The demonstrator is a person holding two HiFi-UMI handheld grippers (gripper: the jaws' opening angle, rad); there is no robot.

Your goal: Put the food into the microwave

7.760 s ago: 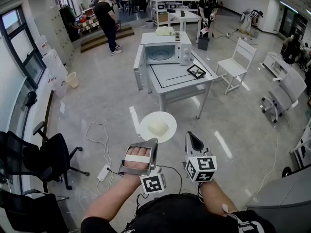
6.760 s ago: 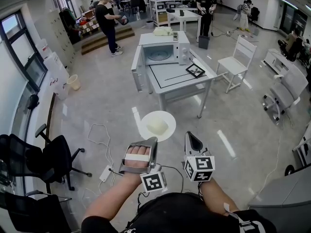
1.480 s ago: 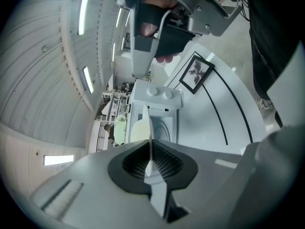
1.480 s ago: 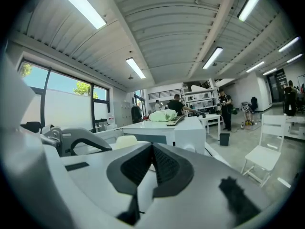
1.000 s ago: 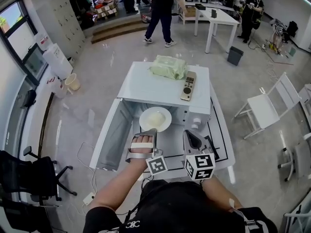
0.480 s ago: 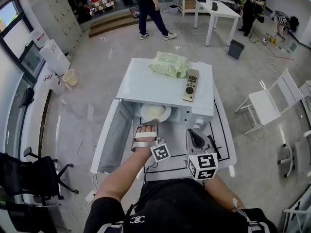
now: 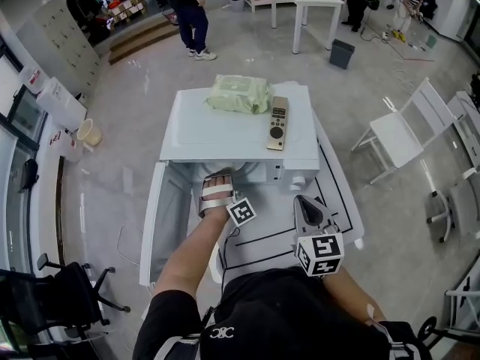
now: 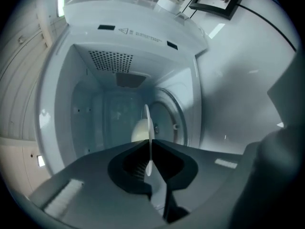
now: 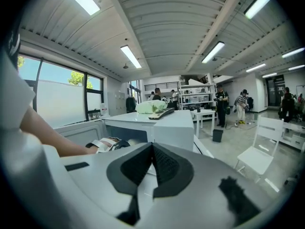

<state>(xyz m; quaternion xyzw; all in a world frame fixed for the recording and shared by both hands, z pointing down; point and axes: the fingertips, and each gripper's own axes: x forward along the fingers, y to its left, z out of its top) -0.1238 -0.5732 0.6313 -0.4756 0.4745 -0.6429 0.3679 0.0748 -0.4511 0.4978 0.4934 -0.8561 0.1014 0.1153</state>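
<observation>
White food plate (image 8: 148, 128) clamped edge-on by left gripper (image 8: 151, 147) inside microwave (image 8: 119, 46); turntable (image 8: 174, 113) at 3 o'clock, apart. Right gripper (image 9: 152, 149) pinched together, empty.

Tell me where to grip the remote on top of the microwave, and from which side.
Grip the remote across its narrow width near mid-length, coming straight down from above. It lies flat on the microwave top, long and slim, with both long edges exposed. Stay clear of the green pack beside its far end.
</observation>
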